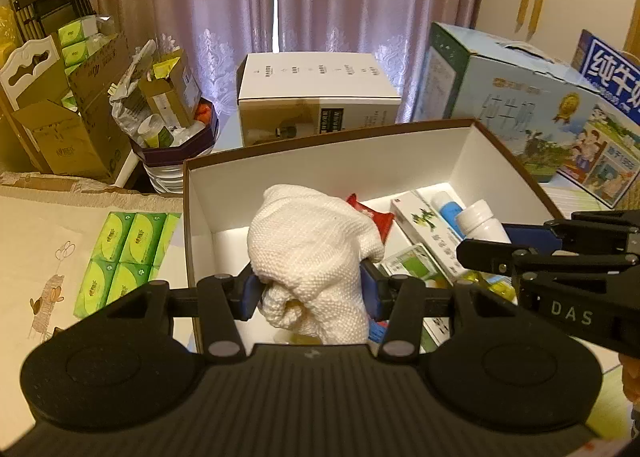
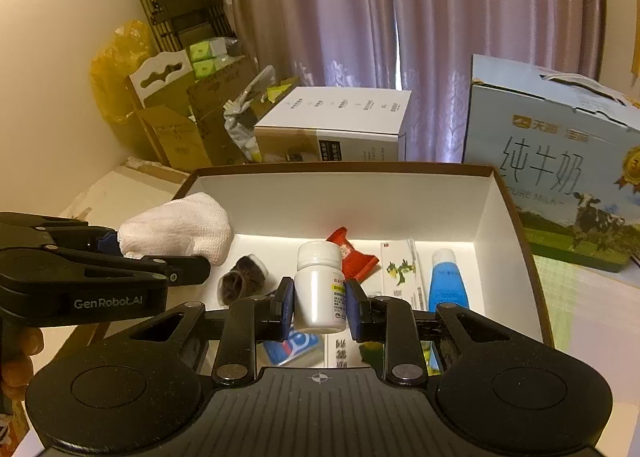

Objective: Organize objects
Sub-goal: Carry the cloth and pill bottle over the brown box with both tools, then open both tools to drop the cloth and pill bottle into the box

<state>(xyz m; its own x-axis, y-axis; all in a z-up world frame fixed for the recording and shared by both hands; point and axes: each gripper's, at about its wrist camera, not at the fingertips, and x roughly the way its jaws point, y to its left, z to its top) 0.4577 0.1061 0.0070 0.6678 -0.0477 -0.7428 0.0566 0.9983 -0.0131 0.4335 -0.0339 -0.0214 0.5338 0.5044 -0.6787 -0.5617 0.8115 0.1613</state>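
An open white box with a brown rim (image 1: 320,165) (image 2: 340,193) holds several items. My left gripper (image 1: 310,293) is shut on a white knitted cloth (image 1: 312,253) and holds it above the left part of the box; the cloth also shows in the right wrist view (image 2: 180,227). My right gripper (image 2: 319,307) is shut on a white pill bottle (image 2: 319,289), upright above the middle of the box; the bottle also shows in the left wrist view (image 1: 482,223). In the box lie a red packet (image 2: 352,255), a white carton (image 2: 400,273), a blue tube (image 2: 448,281) and dark round items (image 2: 240,281).
Green tissue packs (image 1: 124,257) lie left of the box. A white and brown carton (image 1: 316,97) stands behind it. A blue milk carton (image 2: 560,161) stands at the right. Cardboard boxes with clutter (image 1: 80,105) stand at the back left, before purple curtains.
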